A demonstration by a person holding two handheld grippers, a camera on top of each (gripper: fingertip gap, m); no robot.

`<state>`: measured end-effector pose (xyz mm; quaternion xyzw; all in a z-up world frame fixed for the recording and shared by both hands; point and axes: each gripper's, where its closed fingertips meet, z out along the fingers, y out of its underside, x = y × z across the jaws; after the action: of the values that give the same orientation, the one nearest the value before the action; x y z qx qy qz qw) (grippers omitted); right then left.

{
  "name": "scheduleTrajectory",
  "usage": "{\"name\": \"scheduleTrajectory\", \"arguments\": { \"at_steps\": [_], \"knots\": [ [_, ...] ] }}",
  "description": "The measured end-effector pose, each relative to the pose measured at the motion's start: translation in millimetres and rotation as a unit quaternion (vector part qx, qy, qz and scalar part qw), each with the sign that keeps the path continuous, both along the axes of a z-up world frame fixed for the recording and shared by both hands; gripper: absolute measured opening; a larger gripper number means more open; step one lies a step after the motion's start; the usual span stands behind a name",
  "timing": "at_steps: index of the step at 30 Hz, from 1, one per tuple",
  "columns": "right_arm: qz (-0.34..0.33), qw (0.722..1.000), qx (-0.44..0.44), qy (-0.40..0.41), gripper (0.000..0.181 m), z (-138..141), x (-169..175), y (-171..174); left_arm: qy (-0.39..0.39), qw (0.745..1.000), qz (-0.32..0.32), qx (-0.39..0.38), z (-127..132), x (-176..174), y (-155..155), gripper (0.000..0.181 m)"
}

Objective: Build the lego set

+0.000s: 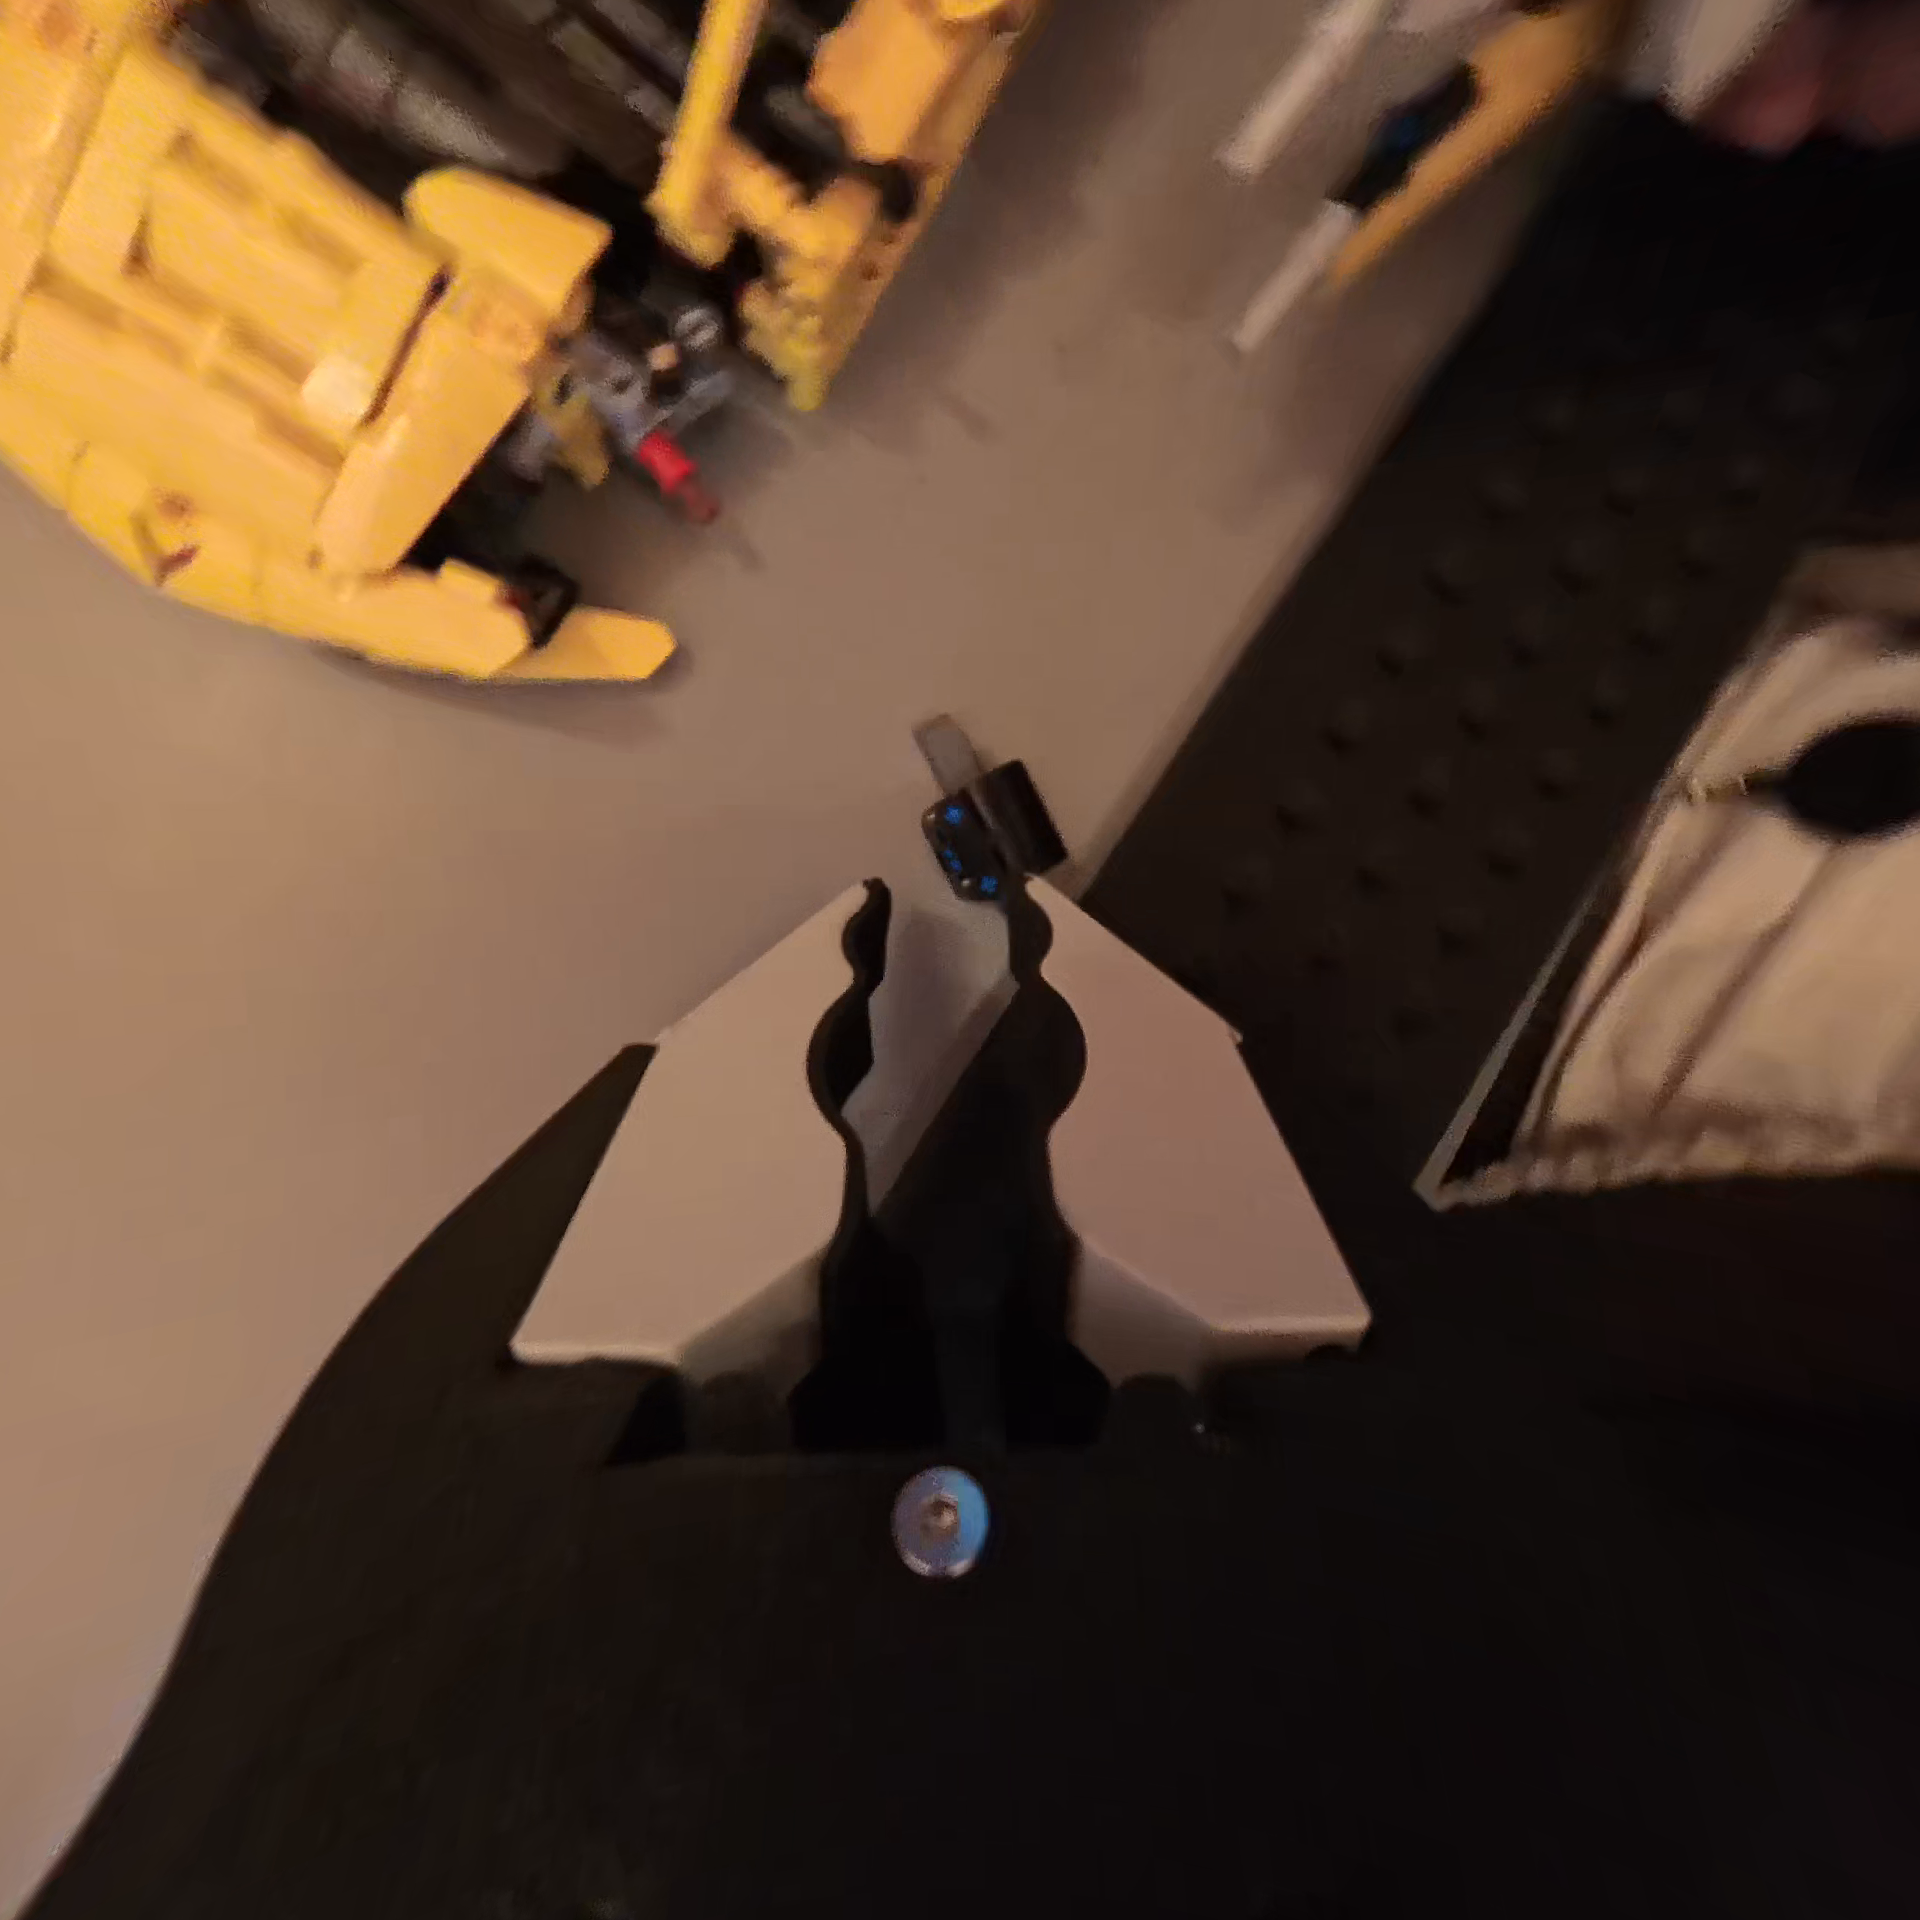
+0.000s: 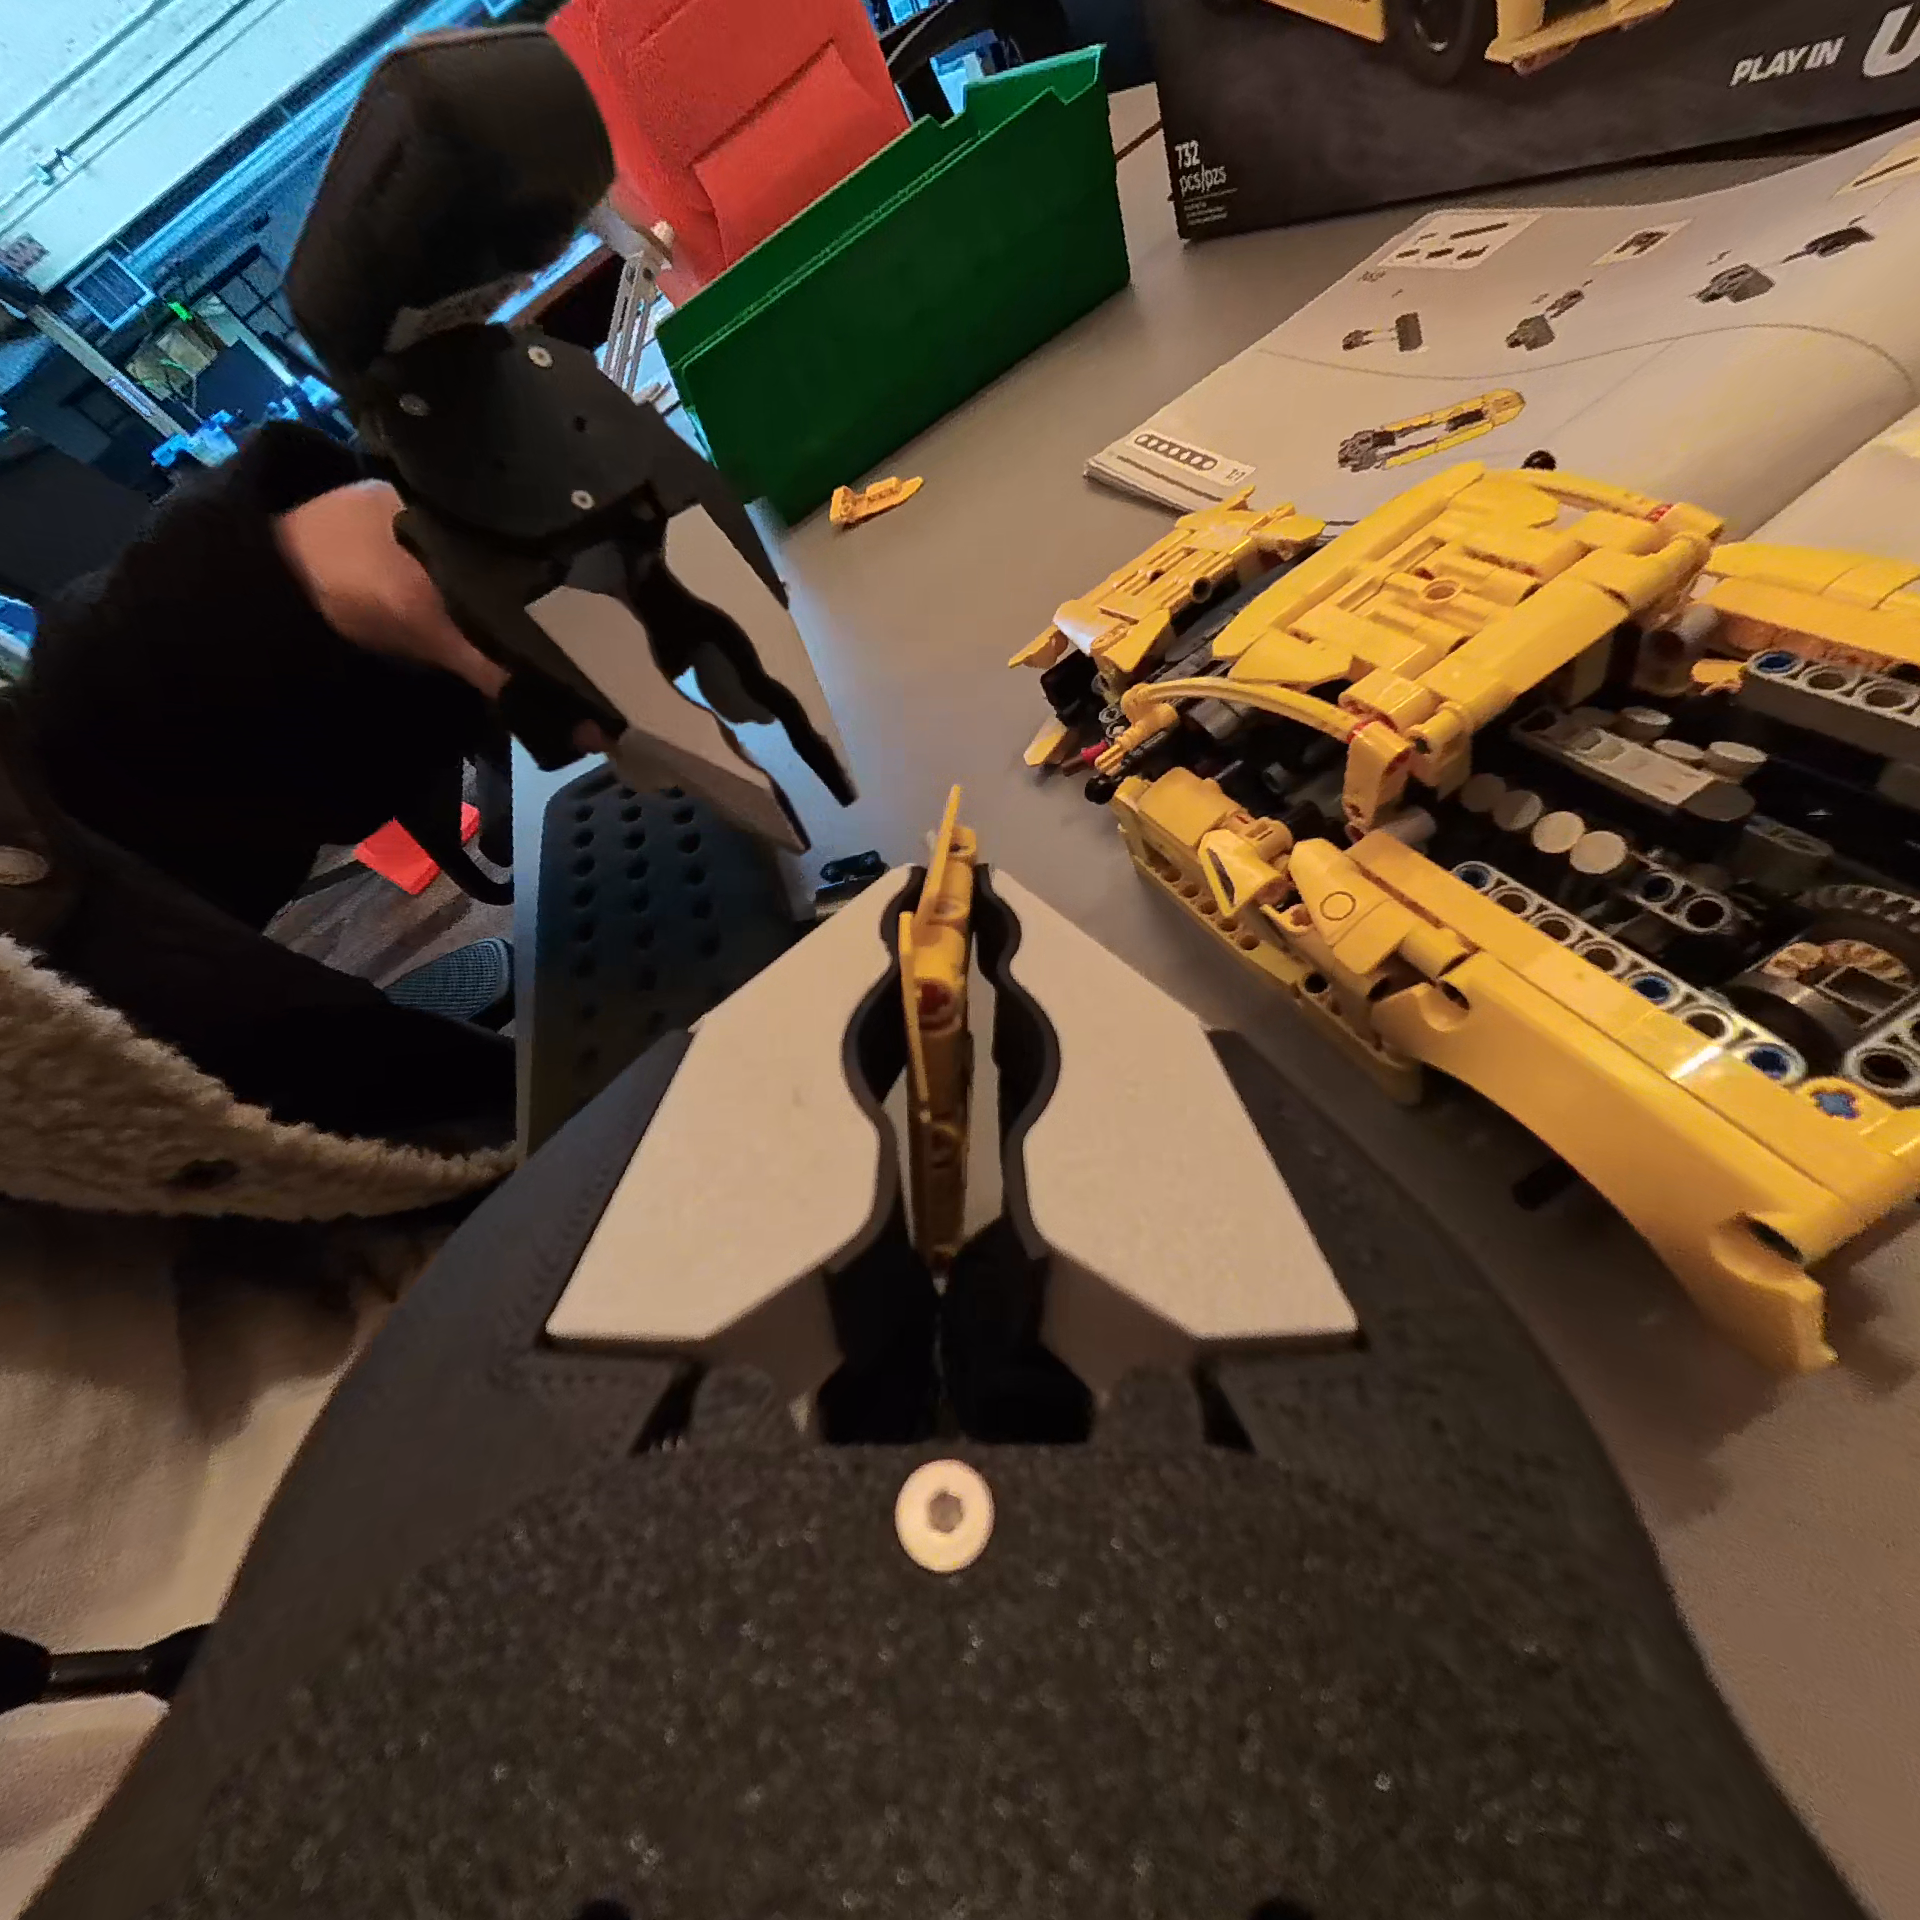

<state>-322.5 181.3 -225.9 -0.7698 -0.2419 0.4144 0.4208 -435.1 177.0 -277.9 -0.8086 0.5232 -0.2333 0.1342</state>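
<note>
Right gripper (image 2: 940, 883): its two fingers are squeezed tight on a thin yellow piece (image 2: 938, 1023). The piece stands on its edge between them, and its tip pokes out past the fingertips.

Left gripper (image 1: 951, 888): its fingers are apart, with a gap between the tips. Nothing is between them. In the right wrist view this gripper (image 2: 831, 795) points down at the table edge, and a person's hand (image 2: 384, 582) in a dark sleeve holds it.

Small black piece (image 1: 992, 826): it lies on the table right in front of the left gripper's tips, close to the table edge. It has blue dots on one side and a pale grey bit sticking out at the back. I cannot tell if the right-hand fingertip touches it.

Yellow car (image 2: 1455, 831): it is big and half built. It sits on the grey table (image 2: 935, 665) to the right of the right gripper. Its black and grey inside parts show. In the left wrist view it is blurry, up at the top left (image 1: 291, 374).

Instruction book (image 2: 1558, 343): it lies open behind the car.

Box (image 2: 1507, 114): the dark box of the set stands at the back of the table.

Green folder (image 2: 904, 301): it sits at the far edge, left of the box.

Small yellow piece (image 2: 875, 500): it lies alone on the table, just in front of the green folder.

Chair (image 2: 644, 925): a black seat with holes is beside the table, under the left gripper.
</note>
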Motion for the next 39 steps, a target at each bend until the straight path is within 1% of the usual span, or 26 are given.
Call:
{"name": "scheduleTrajectory", "arguments": {
  "at_steps": [1,2,3,4,7,8,10,11,12,14,15,16,17,19,22,23,24,26,29,31,33,35,36,37,38,39],
  "knots": [
    [0.003,1.0,0.0,-0.001,0.008,-0.2,-0.9,-0.9,-0.03,0.999,-0.044,0.013,1.8,2.1,-4.7,0.027],
    [0.005,1.0,0.002,-0.001,0.008,0.0,-1.5,-1.4,-0.061,0.994,-0.079,0.035,3.4,3.4,-6.6,0.026],
    [0.006,1.0,0.002,-0.001,0.008,0.2,-2.0,-1.8,-0.082,0.99,-0.095,0.059,3.1,2.6,-3.7,0.025],
    [0.008,1.0,0.002,0.002,0.008,0.7,-2.4,-2.2,-0.096,0.988,-0.107,0.063,0.8,0.8,-1.6,0.024],
    [0.012,1.0,-0.003,0.017,0.008,3.2,-2.5,-2.9,-0.142,0.978,-0.155,-0.013,-0.2,1.4,-10.1,0.024],
    [0.013,1.0,-0.004,0.02,0.008,3.7,-2.4,-2.8,-0.154,0.972,-0.179,-0.013,0.2,2.9,-10.6,0.025],
    [0.015,1.0,-0.005,0.026,0.008,4.9,-2.9,-2.8,-0.152,0.964,-0.217,0.03,-5.8,4.5,-4.4,0.026],
    [0.016,1.0,-0.006,0.026,0.008,4.7,-3.2,-2.6,-0.146,0.962,-0.227,0.038,-10.2,5.8,-3.0,0.026],
    [0.015,1.0,-0.006,0.024,0.008,4.0,-3.3,-2.1,-0.146,0.962,-0.229,0.023,-12.5,8.6,-5.2,0.026],
    [0.014,1.0,-0.004,0.02,0.008,3.5,-3.5,-1.4,-0.17,0.958,-0.225,-0.045,-8.8,17.8,-18.7,0.027],
    [0.015,1.0,-0.004,0.019,0.008,3.4,-3.6,-1.2,-0.176,0.956,-0.224,-0.068,-7.8,20.8,-23.6,0.029],
    [0.015,1.0,-0.005,0.02,0.008,3.2,-3.9,-1.2,-0.178,0.955,-0.224,-0.072,-8.0,22.7,-25.3,0.029],
    [0.017,1.0,-0.006,0.022,0.008,3.6,-4.4,-1.3,-0.183,0.955,-0.225,-0.058,-8.1,24.1,-23.5,0.029],
    [0.022,0.999,-0.009,0.03,0.008,5.0,-5.5,-2.2,-0.199,0.951,-0.235,-0.005,-4.8,25.6,-15.9,0.029],
    [0.028,0.999,-0.014,0.039,0.008,6.0,-6.7,-3.6,-0.22,0.931,-0.281,0.077,2.8,26.8,-8.8,0.029],
    [0.028,0.999,-0.015,0.04,0.008,5.7,-6.9,-3.4,-0.218,0.926,-0.295,0.093,2.4,27.4,-7.1,0.029],
    [0.028,0.999,-0.016,0.039,0.008,5.2,-6.8,-2.9,-0.212,0.925,-0.301,0.092,1.0,28.7,-6.1,0.029],
    [0.023,0.999,-0.016,0.038,0.008,4.9,-5.6,-1.1,-0.198,0.935,-0.291,0.036,-1.1,33.4,-9.8,0.029],
    [0.015,0.999,-0.015,0.037,0.008,4.7,-3.2,1.7,-0.144,0.953,-0.265,-0.036,-9.6,33.7,-15.8,0.033],
    [0.01,0.999,-0.016,0.039,0.008,5.2,-1.6,3.6,-0.125,0.962,-0.239,-0.035,-12.2,33.4,-15.0,0.037],
    [0.011,0.999,-0.017,0.044,0.008,6.1,-1.5,3.9,-0.108,0.971,-0.214,-0.016,-13.7,31.8,-14.3,0.038],
    [0.017,0.999,-0.019,0.045,0.008,6.0,-3.3,2.2,-0.091,0.978,-0.189,-0.015,-16.2,31.7,-18.7,0.039],
    [0.019,0.999,-0.019,0.044,0.008,5.8,-4.2,1.3,-0.08,0.984,-0.162,-0.006,-18.4,33.5,-15.5,0.032],
    [0.02,0.999,-0.017,0.041,0.008,5.5,-4.8,0.7,-0.076,0.986,-0.146,-0.001,-19.0,35.6,-14.8,0.033],
    [0.021,0.999,-0.016,0.038,0.008,5.1,-5.2,0.3,-0.071,0.987,-0.143,0.002,-19.4,36.9,-17.1,0.031],
    [0.021,0.999,-0.015,0.036,0.008,4.7,-5.3,-0.3,-0.06,0.988,-0.144,0.015,-20.7,37.0,-18.4,0.026]
  ]
}}
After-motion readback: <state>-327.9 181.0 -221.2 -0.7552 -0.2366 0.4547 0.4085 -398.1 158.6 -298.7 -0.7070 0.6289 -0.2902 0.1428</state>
